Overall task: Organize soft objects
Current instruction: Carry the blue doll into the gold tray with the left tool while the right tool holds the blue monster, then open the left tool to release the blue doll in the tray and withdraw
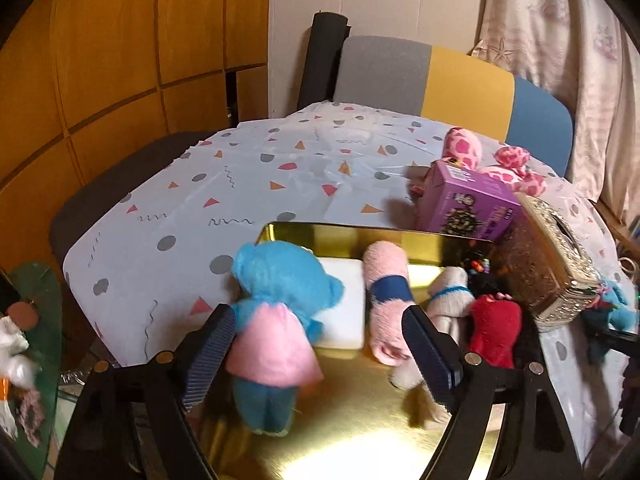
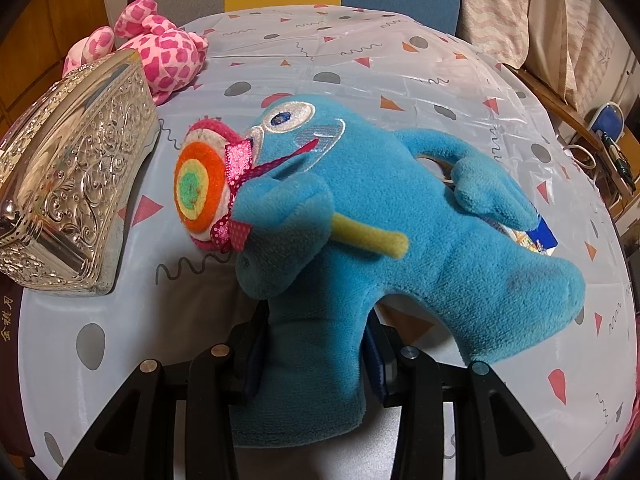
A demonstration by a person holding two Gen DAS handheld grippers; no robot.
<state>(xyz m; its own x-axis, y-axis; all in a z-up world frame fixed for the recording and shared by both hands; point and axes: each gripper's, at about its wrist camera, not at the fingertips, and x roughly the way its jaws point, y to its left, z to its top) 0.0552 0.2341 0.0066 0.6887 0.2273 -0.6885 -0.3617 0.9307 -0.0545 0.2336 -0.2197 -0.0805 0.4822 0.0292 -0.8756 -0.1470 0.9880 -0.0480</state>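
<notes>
The left tongs (image 1: pixel 318 354) are seen spread wide, with the blue teddy bear in a pink dress (image 1: pixel 276 320) standing between the pads but not pressed by them. The bear is set upright at the left edge of the gold tin tray (image 1: pixel 360 432), which lies on the worktop (image 1: pixel 240 184) under a patterned cloth. Along the tray's far side are laid a white pad (image 1: pixel 344 304), a rolled pink towel with a navy band (image 1: pixel 386 296), a small white plush (image 1: pixel 448 300) and a red plush (image 1: pixel 494 330). A purple carton (image 1: pixel 468 204) is propped at the tray's far right corner, and an embossed silver box (image 1: pixel 556 264) is placed just beside it. A pink spotted plush (image 2: pixel 160 48) is left near the worktop's far edge, behind the silver box.

The right tongs (image 2: pixel 314 354) are closed narrowly on a leg of the blue plush monster (image 2: pixel 400 208), which is held above the worktop; a felt lollipop (image 2: pixel 200 188) is carried on the monster's arm.
</notes>
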